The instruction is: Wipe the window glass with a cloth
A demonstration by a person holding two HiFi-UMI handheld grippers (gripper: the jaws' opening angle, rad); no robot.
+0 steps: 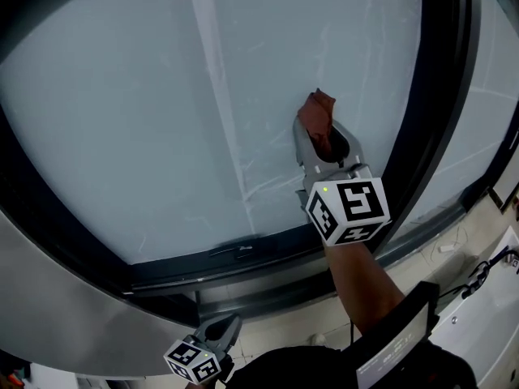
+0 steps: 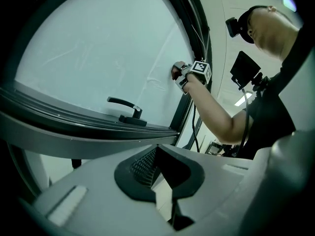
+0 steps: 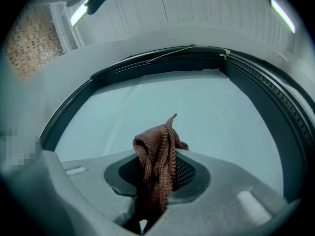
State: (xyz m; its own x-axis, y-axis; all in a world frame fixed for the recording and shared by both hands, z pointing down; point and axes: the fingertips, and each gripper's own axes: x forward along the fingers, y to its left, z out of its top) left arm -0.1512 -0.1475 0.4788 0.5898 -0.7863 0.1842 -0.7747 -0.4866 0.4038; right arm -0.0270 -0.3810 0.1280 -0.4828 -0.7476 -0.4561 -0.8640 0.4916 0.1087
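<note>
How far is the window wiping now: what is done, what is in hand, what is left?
Done: the brown cloth is clamped in the right gripper. In hand: that gripper holds the cloth up at the window glass, near its right frame. Left: faint streaks show on the glass, so most wiping seems to remain. The left gripper hangs low, shut and empty.

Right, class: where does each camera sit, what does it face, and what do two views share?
Head view: on the head, facing the glass; right gripper, left gripper, right forearm show.
Left gripper view: low, looking up at the window handle; its jaws, the person.
Right gripper view: facing the glass; jaws hold the cloth.
Head and right views share the cloth.
</note>
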